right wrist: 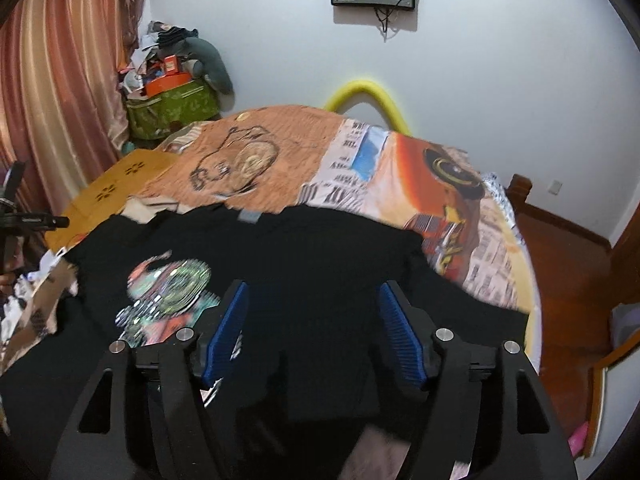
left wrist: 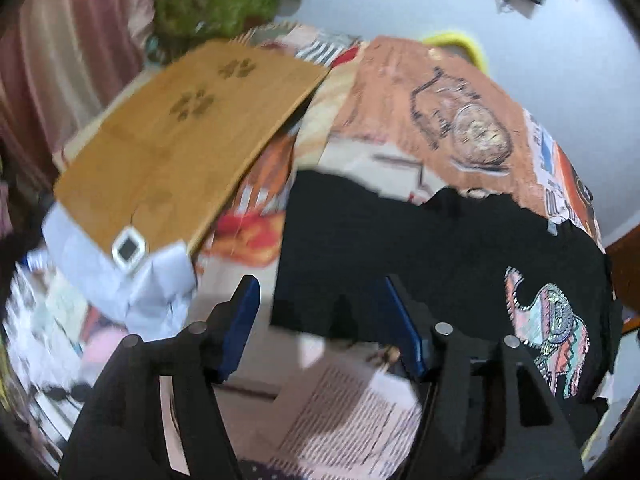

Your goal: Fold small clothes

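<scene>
A small black T-shirt with a colourful elephant print lies spread on a bed with a patterned cover. My left gripper is open, jaws wide apart, over the shirt's left edge, holding nothing. In the right wrist view the same shirt lies flat with the print at its left. My right gripper is open over the shirt's near right part, empty.
A bamboo board with paw prints lies on the bed left of the shirt, a small white device on it. Crumpled white cloth and printed paper lie near. A green basket stands by the curtain. The bed's right edge drops to wooden floor.
</scene>
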Action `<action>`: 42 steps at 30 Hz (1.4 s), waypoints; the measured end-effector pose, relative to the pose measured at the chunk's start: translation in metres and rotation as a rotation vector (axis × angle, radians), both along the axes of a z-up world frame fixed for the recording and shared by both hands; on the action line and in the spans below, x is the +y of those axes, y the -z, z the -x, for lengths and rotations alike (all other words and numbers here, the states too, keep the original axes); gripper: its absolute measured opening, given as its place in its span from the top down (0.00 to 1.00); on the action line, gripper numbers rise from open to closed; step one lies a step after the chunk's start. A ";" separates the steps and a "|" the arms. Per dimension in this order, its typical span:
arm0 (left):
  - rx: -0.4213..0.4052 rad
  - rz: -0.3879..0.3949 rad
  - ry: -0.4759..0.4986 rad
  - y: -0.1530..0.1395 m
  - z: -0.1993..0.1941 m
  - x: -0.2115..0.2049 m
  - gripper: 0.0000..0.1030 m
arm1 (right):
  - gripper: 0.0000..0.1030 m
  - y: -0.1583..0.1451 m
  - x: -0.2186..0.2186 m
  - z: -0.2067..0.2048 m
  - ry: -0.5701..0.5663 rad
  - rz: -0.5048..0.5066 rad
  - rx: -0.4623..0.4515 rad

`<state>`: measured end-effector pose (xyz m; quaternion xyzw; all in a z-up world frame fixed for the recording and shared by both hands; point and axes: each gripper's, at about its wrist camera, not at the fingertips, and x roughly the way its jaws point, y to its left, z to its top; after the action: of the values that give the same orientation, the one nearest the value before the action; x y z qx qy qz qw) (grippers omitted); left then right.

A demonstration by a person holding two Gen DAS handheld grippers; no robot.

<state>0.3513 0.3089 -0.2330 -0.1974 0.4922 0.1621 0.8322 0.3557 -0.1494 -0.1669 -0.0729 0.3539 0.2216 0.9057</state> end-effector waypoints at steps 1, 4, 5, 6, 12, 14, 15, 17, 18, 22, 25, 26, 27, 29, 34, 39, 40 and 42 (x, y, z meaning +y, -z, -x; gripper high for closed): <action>0.006 0.029 -0.012 0.006 0.003 0.005 0.39 | 0.38 0.004 0.001 0.004 0.002 0.001 0.011; 0.020 0.142 -0.048 0.028 0.007 0.017 0.39 | 0.38 0.014 0.001 0.016 0.005 0.004 0.029; 0.022 0.172 -0.053 0.033 0.007 0.020 0.39 | 0.38 0.015 0.000 0.018 0.007 0.004 0.034; 0.024 0.201 -0.059 0.039 0.005 0.022 0.39 | 0.38 0.018 -0.001 0.021 0.008 0.004 0.039; 0.045 0.087 -0.067 0.047 -0.011 0.019 0.78 | 0.38 0.023 -0.007 0.035 0.035 -0.004 0.050; 0.041 0.068 -0.050 0.045 -0.015 0.017 0.87 | 0.38 0.023 -0.009 0.038 0.043 -0.006 0.050; 0.038 0.054 -0.038 0.041 -0.016 0.014 0.91 | 0.38 0.023 -0.009 0.040 0.037 -0.009 0.053; 0.021 0.026 -0.037 0.031 -0.018 0.010 0.92 | 0.38 0.023 -0.012 0.040 0.047 -0.020 0.054; -0.004 0.014 -0.040 0.022 -0.019 0.008 0.93 | 0.38 0.023 -0.013 0.041 0.049 -0.027 0.054; -0.135 -0.052 0.013 -0.031 -0.027 -0.017 0.93 | 0.38 0.019 -0.018 0.042 0.061 -0.054 0.052; -0.203 -0.100 0.114 -0.070 -0.041 -0.055 0.93 | 0.38 0.016 -0.021 0.046 0.065 -0.090 0.044; -0.218 -0.112 0.148 -0.080 -0.046 -0.068 0.93 | 0.38 0.015 -0.022 0.047 0.065 -0.098 0.043; -0.233 -0.114 0.195 -0.089 -0.052 -0.087 0.93 | 0.38 0.015 -0.023 0.049 0.068 -0.106 0.042; -0.242 -0.108 0.268 -0.097 -0.062 -0.115 0.93 | 0.38 0.014 -0.026 0.051 0.072 -0.126 0.045; -0.155 -0.125 0.470 -0.075 -0.086 -0.194 0.93 | 0.38 0.012 -0.035 0.059 0.077 -0.136 0.041; 0.024 -0.076 0.556 -0.019 -0.087 -0.230 0.92 | 0.38 0.011 -0.053 0.064 0.097 -0.134 0.045; 0.059 -0.052 0.560 -0.010 -0.087 -0.231 0.92 | 0.38 0.012 -0.058 0.065 0.104 -0.133 0.050; 0.111 0.001 0.548 0.004 -0.085 -0.229 0.90 | 0.38 0.014 -0.064 0.067 0.116 -0.128 0.053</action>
<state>0.4365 0.0799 -0.2369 -0.0484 0.5720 -0.0587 0.8167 0.2890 -0.2138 -0.1809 0.0114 0.3664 0.1929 0.9101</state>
